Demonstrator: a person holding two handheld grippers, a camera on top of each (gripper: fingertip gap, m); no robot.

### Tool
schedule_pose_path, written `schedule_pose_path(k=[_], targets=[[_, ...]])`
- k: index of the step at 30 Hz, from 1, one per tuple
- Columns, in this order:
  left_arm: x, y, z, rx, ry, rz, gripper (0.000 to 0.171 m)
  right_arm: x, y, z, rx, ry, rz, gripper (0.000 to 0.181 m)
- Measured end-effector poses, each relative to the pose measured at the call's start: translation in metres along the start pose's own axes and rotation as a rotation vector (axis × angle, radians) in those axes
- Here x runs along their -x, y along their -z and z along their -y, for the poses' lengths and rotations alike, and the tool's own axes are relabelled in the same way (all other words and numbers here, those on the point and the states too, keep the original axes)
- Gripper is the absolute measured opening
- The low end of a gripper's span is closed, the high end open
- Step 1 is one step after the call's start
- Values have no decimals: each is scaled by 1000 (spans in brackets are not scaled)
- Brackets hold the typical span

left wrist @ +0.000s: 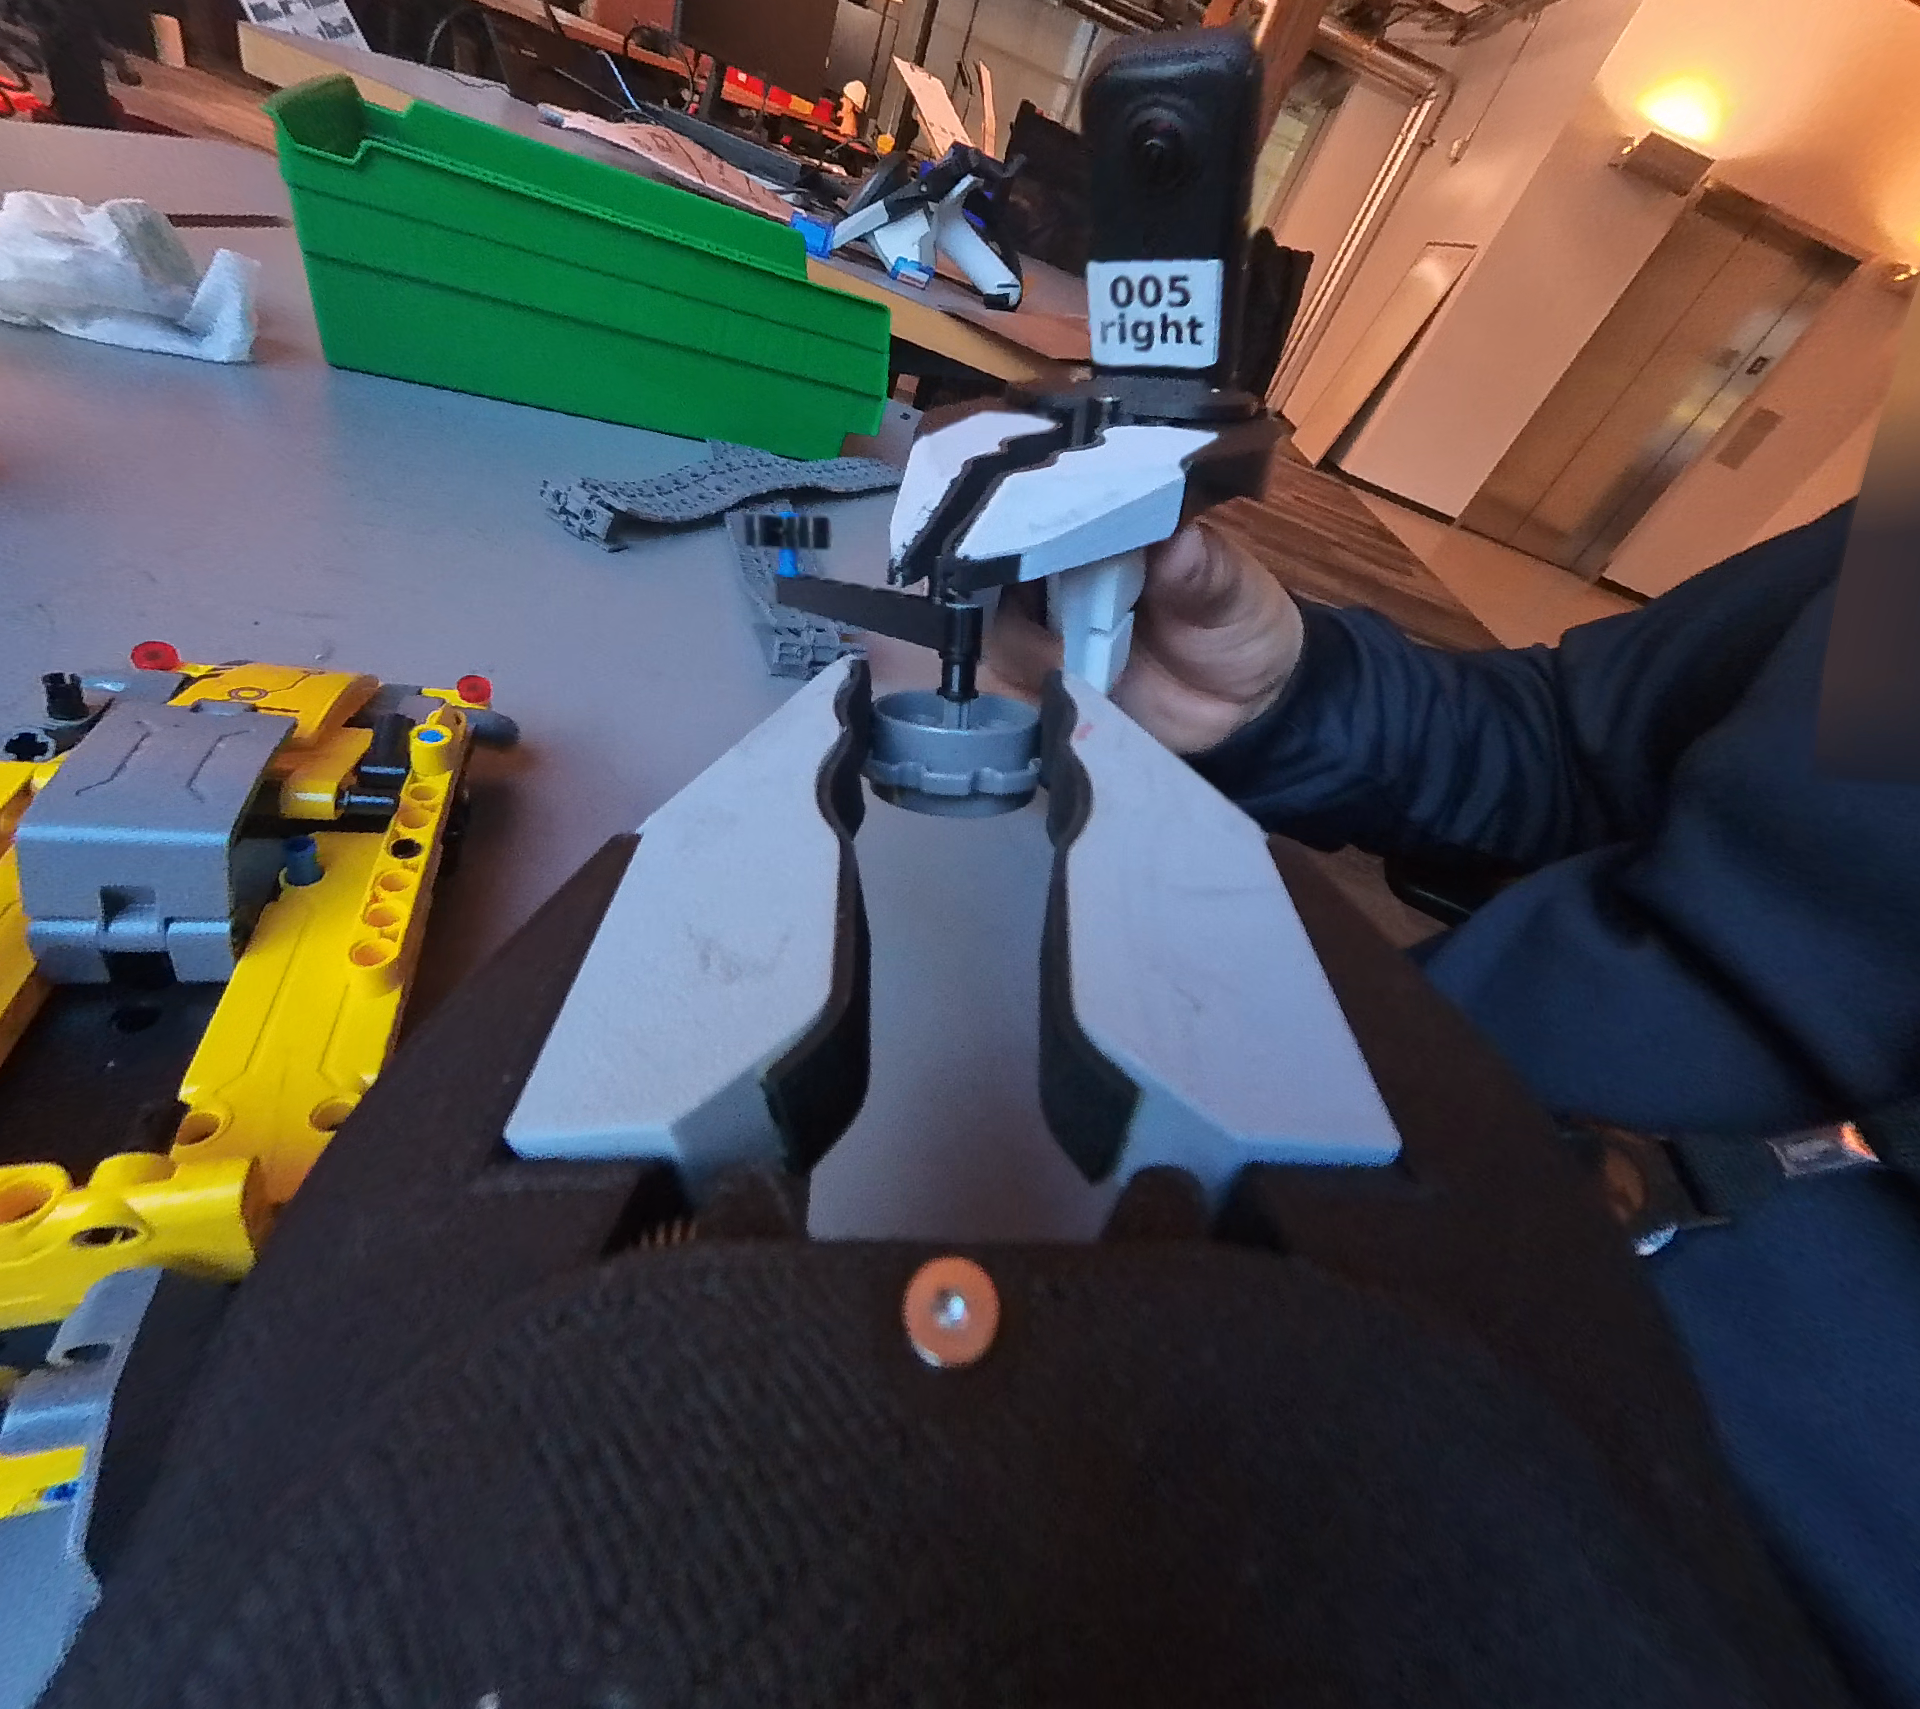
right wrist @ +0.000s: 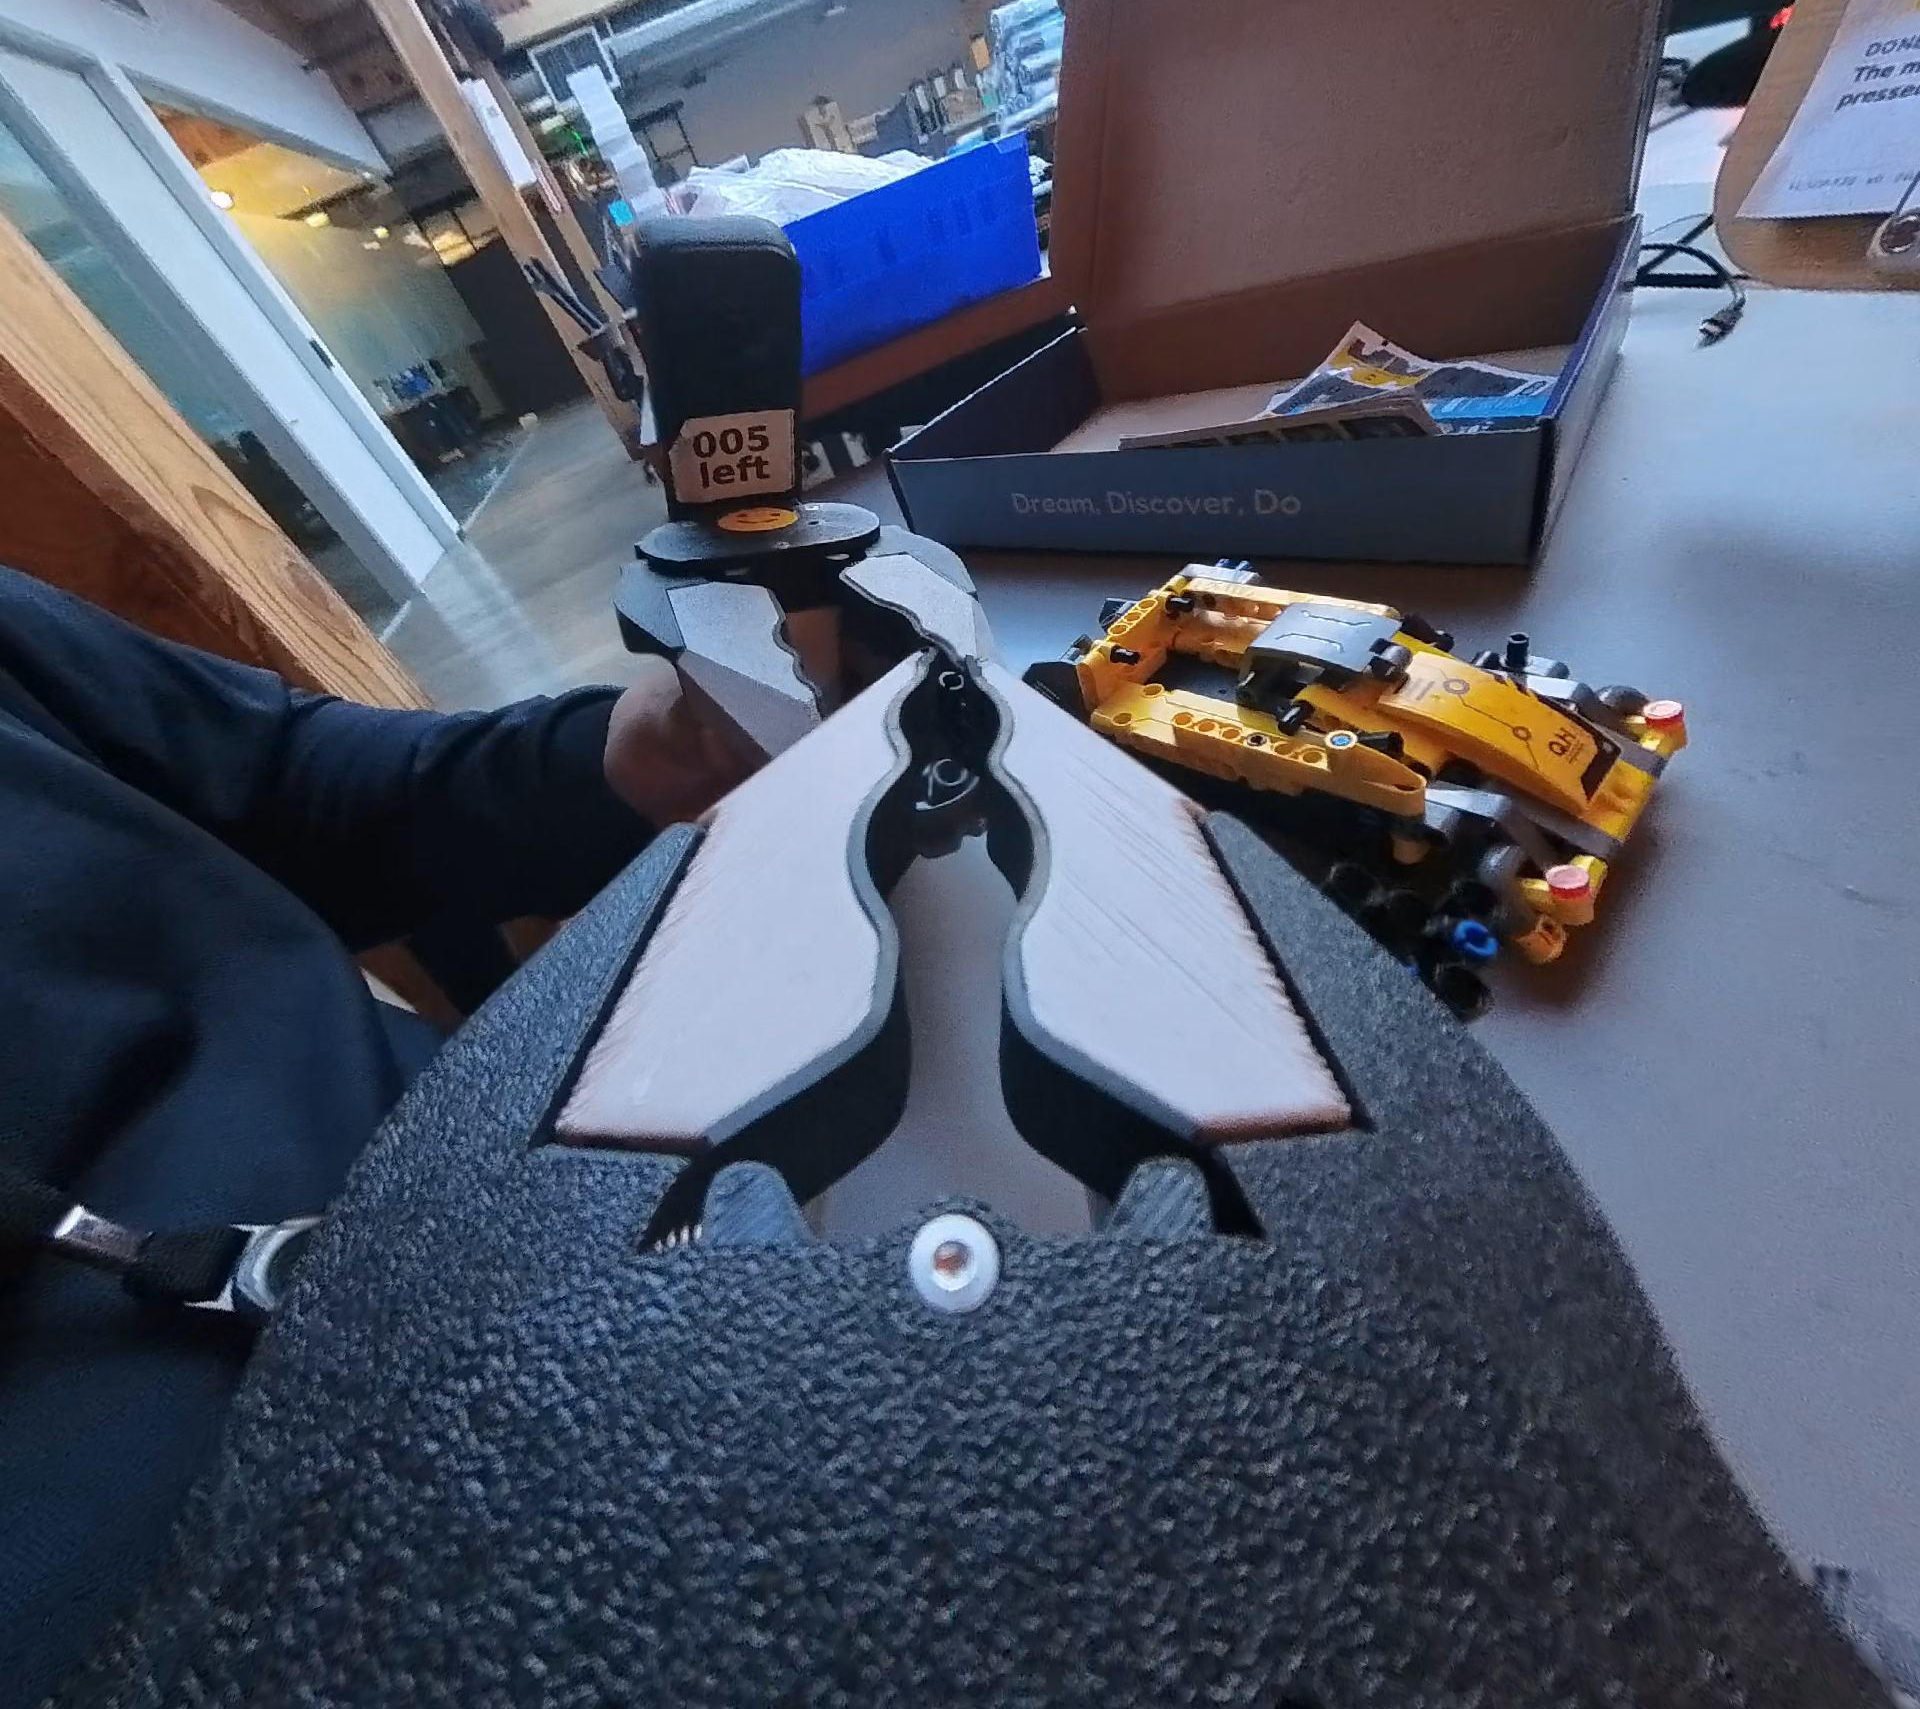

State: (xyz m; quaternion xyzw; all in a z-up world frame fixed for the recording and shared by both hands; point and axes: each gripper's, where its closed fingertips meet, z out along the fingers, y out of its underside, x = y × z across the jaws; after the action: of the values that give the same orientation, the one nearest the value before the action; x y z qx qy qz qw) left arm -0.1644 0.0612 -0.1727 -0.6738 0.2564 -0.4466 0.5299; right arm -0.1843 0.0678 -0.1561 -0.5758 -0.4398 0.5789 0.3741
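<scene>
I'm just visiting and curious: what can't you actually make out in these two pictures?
- Right wrist view: the dark piece between the right gripper fingers is shadowed.
- Left wrist view: the yellow model is cut off by the left edge.
- Right wrist view: the papers sit behind the box wall.

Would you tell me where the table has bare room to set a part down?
Bare grey table lies between the green bin and the yellow brick vehicle. Crowded around the grey track links beside both grippers.

Grey wheel hub (left wrist: 954, 750), black beam (left wrist: 868, 608), yellow-and-grey model car (right wrist: 1382, 724), green bin (left wrist: 582, 277), blue-edged brown box (right wrist: 1299, 371)
</scene>
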Motion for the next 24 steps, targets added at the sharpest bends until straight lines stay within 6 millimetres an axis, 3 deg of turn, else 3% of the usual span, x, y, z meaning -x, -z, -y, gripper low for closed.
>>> schedule_pose_path(k=[4, 8, 24], targets=[[2, 2, 5, -39, 20, 6, 31, -1, 0, 2, -21, -45, 21, 7], [1, 0, 5, -42, 37, 0, 31, 0, 0, 3, -32, -13, 7, 1], [3, -12, -14, 95, -4, 57, 31, -7, 1, -11, 36, 35, -28, 1]])
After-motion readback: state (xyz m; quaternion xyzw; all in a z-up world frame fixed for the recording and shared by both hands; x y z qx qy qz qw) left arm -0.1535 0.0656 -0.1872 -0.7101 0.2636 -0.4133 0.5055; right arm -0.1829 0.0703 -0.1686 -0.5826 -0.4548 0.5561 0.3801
